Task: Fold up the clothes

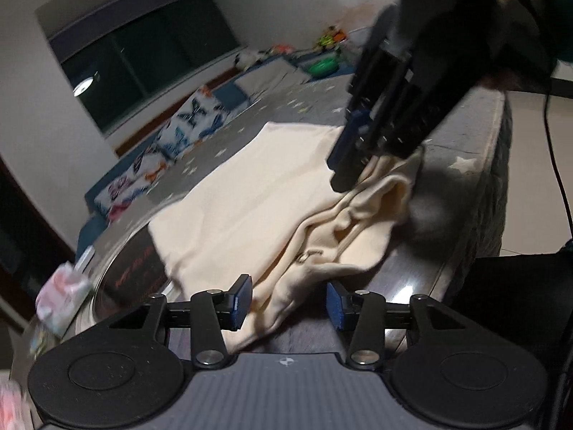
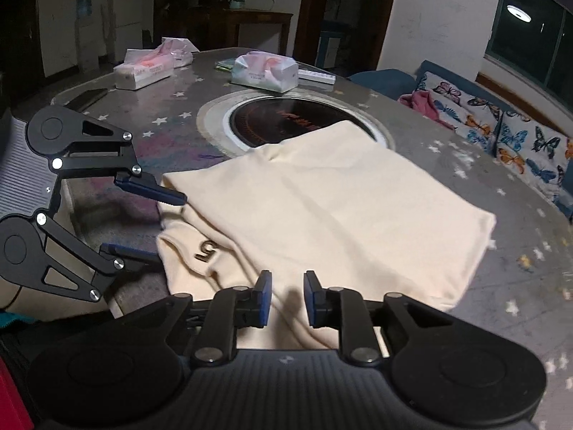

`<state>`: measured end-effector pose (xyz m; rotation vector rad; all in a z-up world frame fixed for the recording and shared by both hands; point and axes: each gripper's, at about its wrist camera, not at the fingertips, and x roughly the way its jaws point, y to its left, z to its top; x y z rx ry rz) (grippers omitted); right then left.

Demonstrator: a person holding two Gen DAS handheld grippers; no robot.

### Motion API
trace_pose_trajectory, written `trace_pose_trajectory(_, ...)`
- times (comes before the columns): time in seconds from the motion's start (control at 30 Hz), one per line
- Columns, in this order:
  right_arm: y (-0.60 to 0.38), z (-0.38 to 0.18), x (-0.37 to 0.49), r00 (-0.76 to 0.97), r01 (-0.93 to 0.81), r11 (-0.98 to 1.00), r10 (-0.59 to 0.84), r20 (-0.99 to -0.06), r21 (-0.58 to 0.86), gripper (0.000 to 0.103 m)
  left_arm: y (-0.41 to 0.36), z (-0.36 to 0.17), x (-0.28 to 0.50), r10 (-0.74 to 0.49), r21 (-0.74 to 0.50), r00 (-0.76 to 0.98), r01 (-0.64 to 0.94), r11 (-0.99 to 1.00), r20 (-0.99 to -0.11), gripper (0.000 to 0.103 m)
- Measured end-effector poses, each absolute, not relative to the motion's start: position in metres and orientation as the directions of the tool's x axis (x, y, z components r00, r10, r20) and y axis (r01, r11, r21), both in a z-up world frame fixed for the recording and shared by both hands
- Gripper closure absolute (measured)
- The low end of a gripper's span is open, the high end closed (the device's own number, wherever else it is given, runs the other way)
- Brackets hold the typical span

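Cream garment [image 2: 322, 211] on table [image 2: 172, 107] — both claws parted.

The cream garment [image 2: 322, 208] is hiding the near part of the round cooktop [image 2: 286, 118] set in the counter [image 2: 161, 122]. In the left wrist view, motion blur is smearing the tissue packs [image 1: 61, 297] (their print unreadable), and the right hand-held gripper [image 1: 352, 170] is covering the garment's far bunched corner, its body running off the top edge.
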<state>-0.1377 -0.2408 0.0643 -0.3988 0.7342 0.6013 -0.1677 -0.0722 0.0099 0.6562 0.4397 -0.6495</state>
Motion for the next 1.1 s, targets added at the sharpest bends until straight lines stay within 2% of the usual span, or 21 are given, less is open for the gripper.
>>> trace_pose_trajectory(0.07, -0.247, 0.07, -0.14, 0.601, -0.633, 0.758, 0.352, -0.717, -0.158, 0.065, -0.073, 0.011, -0.165, -0.433, 0.412, 0.713, 0.684, 0.603, -0.551, 0.075)
trace_pose_trajectory(0.1, -0.249, 0.072, -0.142, 0.608, -0.631, 0.757, 0.346, -0.715, -0.17, 0.061, -0.073, 0.013, -0.163, -0.443, 0.401, 0.71, 0.687, 0.607, -0.547, 0.078)
trace_pose_trajectory(0.17, -0.254, 0.077, -0.145, 0.621, -0.631, 0.75, 0.335, -0.709, -0.198, 0.052, -0.072, 0.018, -0.155, -0.458, 0.365, 0.701, 0.692, 0.623, -0.547, 0.091)
trace_pose_trajectory(0.3, -0.263, 0.083, -0.155, 0.62, -0.663, 0.707, 0.336, -0.709, -0.244, 0.041, -0.066, 0.034, -0.129, -0.467, 0.271, 0.691, 0.678, 0.684, -0.551, 0.093)
trace_pose_trajectory(0.37, -0.264, 0.082, -0.16, 0.618, -0.68, 0.683, 0.339, -0.71, -0.266, 0.029, -0.064, 0.041, -0.114, -0.469, 0.219, 0.684, 0.667, 0.712, -0.559, 0.093)
trace_pose_trajectory(0.53, -0.258, 0.067, -0.171, 0.609, -0.725, 0.61, 0.351, -0.711, -0.319, 0.028, -0.064, 0.047, -0.086, -0.465, 0.139, 0.667, 0.646, 0.751, -0.582, 0.094)
trace_pose_trajectory(0.6, -0.253, 0.058, -0.168, 0.622, -0.722, 0.599, 0.341, -0.705, -0.347, 0.031, -0.064, 0.046, -0.082, -0.463, 0.129, 0.662, 0.643, 0.755, -0.589, 0.094)
trace_pose_trajectory(0.7, -0.25, 0.047, -0.158, 0.622, -0.719, 0.599, 0.329, -0.71, -0.353, 0.054, -0.064, 0.045, -0.079, -0.462, 0.119, 0.655, 0.642, 0.757, -0.598, 0.093)
trace_pose_trajectory(0.77, -0.25, 0.041, -0.151, 0.619, -0.713, 0.61, 0.315, -0.72, -0.346, 0.074, -0.061, 0.043, -0.083, -0.466, 0.118, 0.652, 0.647, 0.753, -0.598, 0.089)
trace_pose_trajectory(0.87, -0.254, 0.044, -0.141, 0.603, -0.711, 0.632, 0.323, -0.73, -0.307, 0.091, -0.056, 0.039, -0.096, -0.469, 0.136, 0.655, 0.655, 0.744, -0.593, 0.083)
trace_pose_trajectory(1.03, -0.261, 0.056, -0.13, 0.579, -0.7, 0.678, 0.354, -0.735, -0.225, 0.093, -0.05, 0.032, -0.12, -0.457, 0.215, 0.676, 0.667, 0.714, -0.579, 0.061)
trace_pose_trajectory(1.1, -0.263, 0.059, -0.127, 0.575, -0.693, 0.691, 0.357, -0.737, -0.206, 0.094, -0.048, 0.028, -0.127, -0.451, 0.239, 0.675, 0.674, 0.699, -0.584, 0.06)
